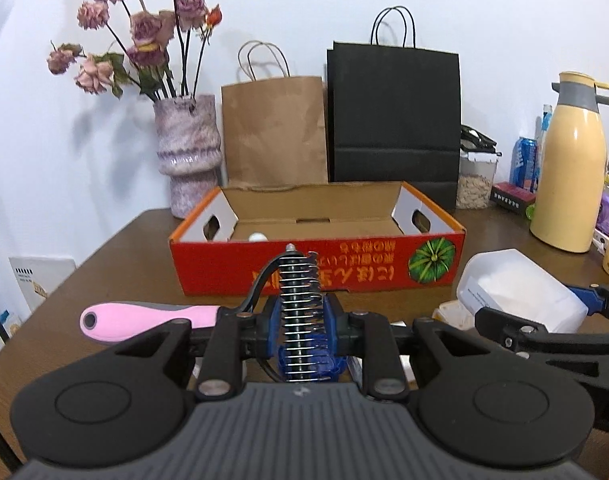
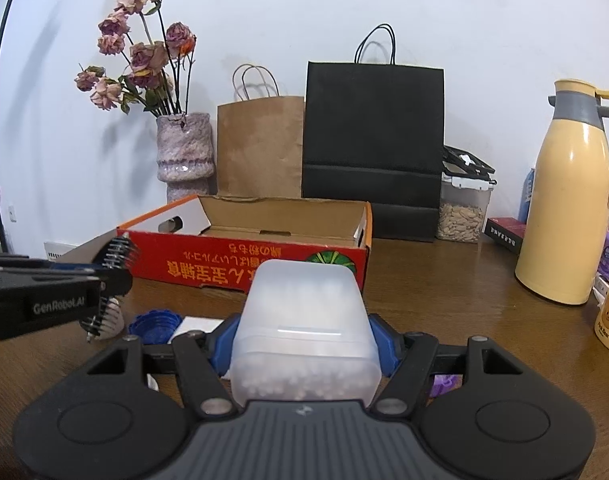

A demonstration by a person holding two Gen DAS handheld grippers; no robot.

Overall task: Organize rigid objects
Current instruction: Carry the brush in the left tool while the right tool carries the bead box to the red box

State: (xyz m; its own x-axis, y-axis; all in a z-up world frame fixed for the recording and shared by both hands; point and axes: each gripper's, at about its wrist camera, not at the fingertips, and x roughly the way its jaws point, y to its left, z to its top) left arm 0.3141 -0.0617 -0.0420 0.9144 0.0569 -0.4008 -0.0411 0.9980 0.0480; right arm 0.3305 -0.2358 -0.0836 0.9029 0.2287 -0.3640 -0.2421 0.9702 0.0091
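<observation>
L to R: my left gripper (image 1: 303, 322) is clamped on a pink-handled whisk (image 1: 152, 319) (coil upright), above the table (image 1: 116, 248). My right gripper (image 2: 304, 346) squeezes a frosted plastic container (image 2: 304, 330), both just short of the red cardboard box (image 1: 316, 268).

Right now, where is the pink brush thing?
The pink-handled brush is clamped in the left gripper, handle pointing left, just in front of the red box. The right wrist view shows it at far left.
</observation>
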